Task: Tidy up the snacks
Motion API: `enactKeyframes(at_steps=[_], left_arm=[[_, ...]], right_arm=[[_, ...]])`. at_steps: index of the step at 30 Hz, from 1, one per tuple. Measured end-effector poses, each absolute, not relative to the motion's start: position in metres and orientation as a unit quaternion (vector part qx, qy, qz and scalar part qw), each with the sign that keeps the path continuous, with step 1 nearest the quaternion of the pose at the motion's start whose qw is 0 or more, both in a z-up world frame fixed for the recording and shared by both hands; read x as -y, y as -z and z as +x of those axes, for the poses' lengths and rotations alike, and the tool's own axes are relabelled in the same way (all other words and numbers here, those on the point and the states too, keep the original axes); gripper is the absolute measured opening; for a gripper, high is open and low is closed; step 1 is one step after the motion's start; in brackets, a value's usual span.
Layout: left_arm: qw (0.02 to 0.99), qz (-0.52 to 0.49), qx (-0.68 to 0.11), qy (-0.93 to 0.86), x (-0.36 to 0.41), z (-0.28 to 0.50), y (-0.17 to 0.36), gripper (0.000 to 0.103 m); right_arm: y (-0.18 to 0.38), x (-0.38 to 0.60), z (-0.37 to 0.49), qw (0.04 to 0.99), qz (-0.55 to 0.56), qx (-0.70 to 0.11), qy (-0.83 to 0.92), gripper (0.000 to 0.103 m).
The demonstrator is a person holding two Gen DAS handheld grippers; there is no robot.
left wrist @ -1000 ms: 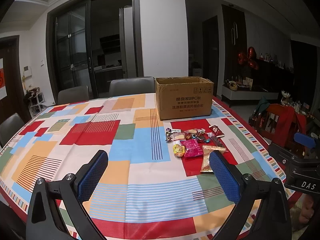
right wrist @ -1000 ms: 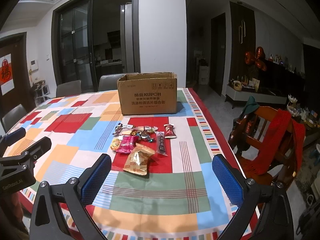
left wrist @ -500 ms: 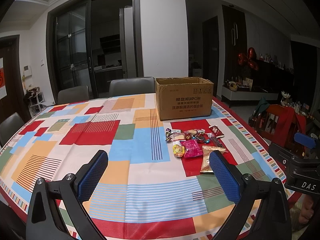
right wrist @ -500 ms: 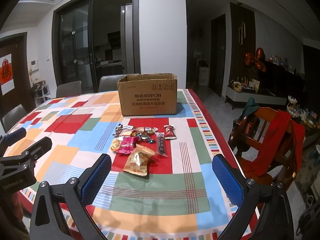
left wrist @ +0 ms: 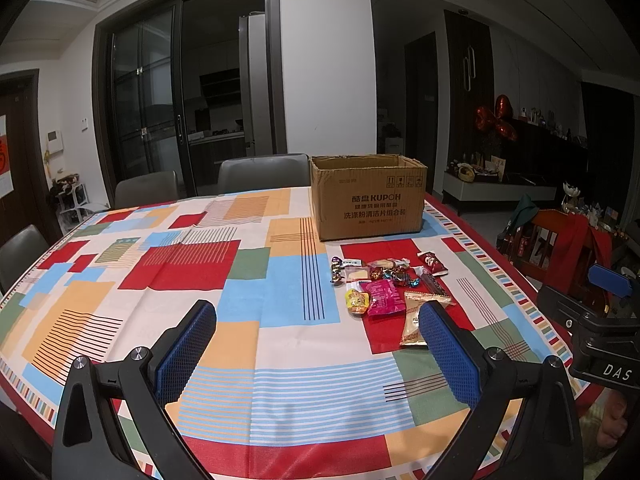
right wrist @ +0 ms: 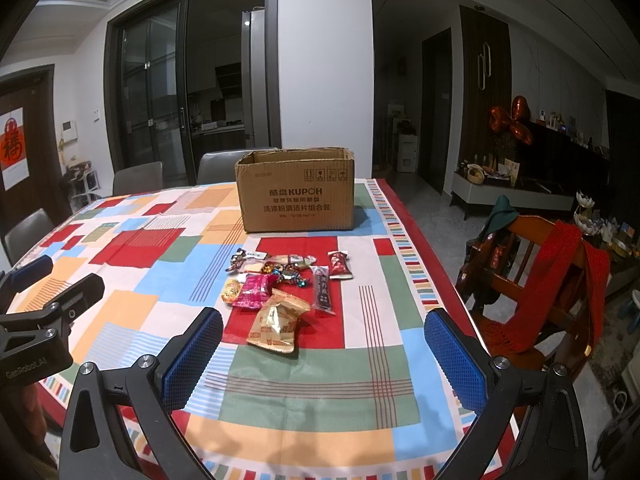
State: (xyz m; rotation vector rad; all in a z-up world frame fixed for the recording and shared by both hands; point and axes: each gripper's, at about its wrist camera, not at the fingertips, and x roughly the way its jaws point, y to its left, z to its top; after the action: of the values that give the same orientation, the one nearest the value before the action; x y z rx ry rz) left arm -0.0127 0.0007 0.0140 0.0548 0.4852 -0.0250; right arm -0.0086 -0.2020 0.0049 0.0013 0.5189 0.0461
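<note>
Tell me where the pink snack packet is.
In the right wrist view, the pink snack packet lies left of centre on the tablecloth, between a small yellow packet and the tan biscuit bag.

The brown cardboard box [right wrist: 295,191] at the far side of the table carried "KUPOH" on its front, with Chinese lines around it, among them 洗涤粉清洁片组合装. The black body of the left gripper [right wrist: 36,352] read "GenRobot.AI"; the black body of the right gripper [left wrist: 604,344] showed "DAS". A red paper sign [right wrist: 12,146] on the dark door bore the character 福
</note>
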Motion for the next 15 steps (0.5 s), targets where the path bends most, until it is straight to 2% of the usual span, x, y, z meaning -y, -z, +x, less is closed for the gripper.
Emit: enactKeyframes(at_steps=[15], left_arm=[[0.970, 0.026, -0.240, 0.012, -0.0021, -0.0124, -0.0130, 0.103]], right_arm=[[-0.0025, 0.2016, -0.0089, 0.967, 0.000, -0.256, -0.023, 0.102]])
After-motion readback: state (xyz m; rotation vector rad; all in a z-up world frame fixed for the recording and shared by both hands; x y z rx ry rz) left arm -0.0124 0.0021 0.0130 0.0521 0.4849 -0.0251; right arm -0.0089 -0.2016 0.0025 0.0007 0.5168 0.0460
